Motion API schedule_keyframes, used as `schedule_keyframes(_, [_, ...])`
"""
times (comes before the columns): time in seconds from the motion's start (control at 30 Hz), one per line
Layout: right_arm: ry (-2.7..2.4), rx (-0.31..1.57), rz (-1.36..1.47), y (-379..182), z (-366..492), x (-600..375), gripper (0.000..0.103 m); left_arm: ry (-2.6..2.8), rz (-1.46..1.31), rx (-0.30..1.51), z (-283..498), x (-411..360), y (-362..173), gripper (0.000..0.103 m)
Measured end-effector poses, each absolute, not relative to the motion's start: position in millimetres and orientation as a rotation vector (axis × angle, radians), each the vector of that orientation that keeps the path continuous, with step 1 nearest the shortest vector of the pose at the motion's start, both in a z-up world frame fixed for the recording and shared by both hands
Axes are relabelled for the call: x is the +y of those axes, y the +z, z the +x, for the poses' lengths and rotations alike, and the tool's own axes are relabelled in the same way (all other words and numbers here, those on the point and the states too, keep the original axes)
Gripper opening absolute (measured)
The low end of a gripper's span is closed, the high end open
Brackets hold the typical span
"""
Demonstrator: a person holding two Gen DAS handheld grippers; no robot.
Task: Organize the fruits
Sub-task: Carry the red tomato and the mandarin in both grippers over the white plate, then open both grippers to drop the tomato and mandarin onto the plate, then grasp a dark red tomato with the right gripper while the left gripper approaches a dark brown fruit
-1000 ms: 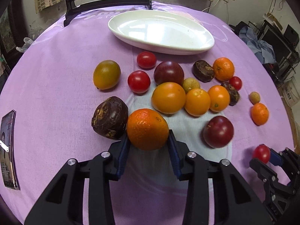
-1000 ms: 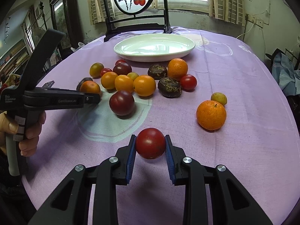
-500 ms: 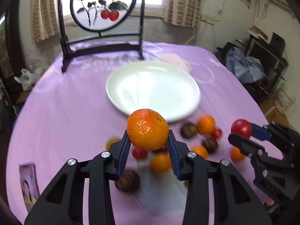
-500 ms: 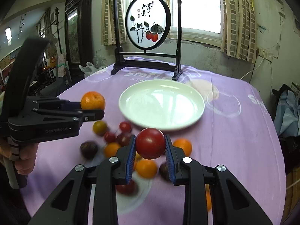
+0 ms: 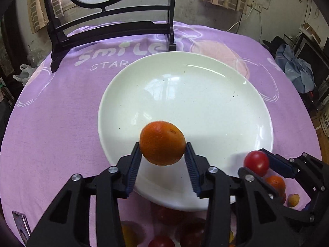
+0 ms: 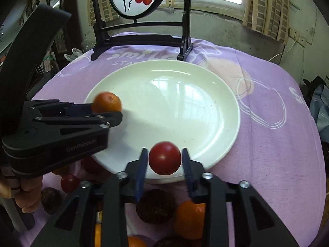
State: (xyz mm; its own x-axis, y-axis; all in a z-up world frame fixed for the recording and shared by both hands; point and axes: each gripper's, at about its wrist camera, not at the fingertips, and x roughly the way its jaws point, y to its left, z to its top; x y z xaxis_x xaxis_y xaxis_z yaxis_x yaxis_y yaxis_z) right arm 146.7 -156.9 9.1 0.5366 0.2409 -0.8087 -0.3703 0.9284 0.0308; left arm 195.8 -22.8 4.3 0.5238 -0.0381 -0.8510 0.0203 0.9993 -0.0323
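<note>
My left gripper (image 5: 162, 156) is shut on an orange (image 5: 162, 143) and holds it above the near part of the white plate (image 5: 205, 94). My right gripper (image 6: 164, 165) holds a red tomato (image 6: 165, 158) above the plate's near rim (image 6: 222, 150); thin gaps show between the tomato and the pads. Each gripper shows in the other's view: the left gripper with the orange (image 6: 106, 102) at the left of the right wrist view, the right gripper with the tomato (image 5: 256, 163) at the lower right of the left wrist view. The plate holds nothing.
Several fruits lie on the purple cloth (image 6: 267, 144) in front of the plate: a dark fruit (image 6: 155, 205), an orange (image 6: 190, 220), a small tomato (image 6: 69, 183). A black framed screen stand (image 6: 141, 39) stands behind the plate. A card (image 5: 20, 224) lies at the left edge.
Both grippers have lifted their fruits off the cloth and carried them forward over the plate. The plate now fills both views and the fruit pile lies below the grippers.
</note>
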Motion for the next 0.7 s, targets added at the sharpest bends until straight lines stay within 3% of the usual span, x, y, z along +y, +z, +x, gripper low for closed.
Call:
schedule_keyframes(0.03, [0.356, 0.931, -0.148, 9, 144, -158, 0.049, -0.024, -0.017, 1.009, 195, -23, 6, 0.067])
schedule_keyframes(0.17, [0.376, 0.913, -0.126, 19, 123, -163, 0.052, -0.051, 0.009, 0.943, 166, -26, 31, 0.079])
schedule_keyframes(0.23, [0.375, 0.906, -0.119, 25, 108, -169, 0.059, -0.049, 0.032, 0.893, 140, -28, 44, 0.093])
schedule_keyframes(0.43, [0.385, 0.879, -0.091, 34, 48, -193, 0.069, -0.035, 0.036, 0.873, 77, -12, 40, 0.095])
schedule_keyframes(0.7, [0.397, 0.908, -0.072, 17, -10, -198, 0.071, -0.045, -0.057, 0.953, 14, 12, 14, 0.095])
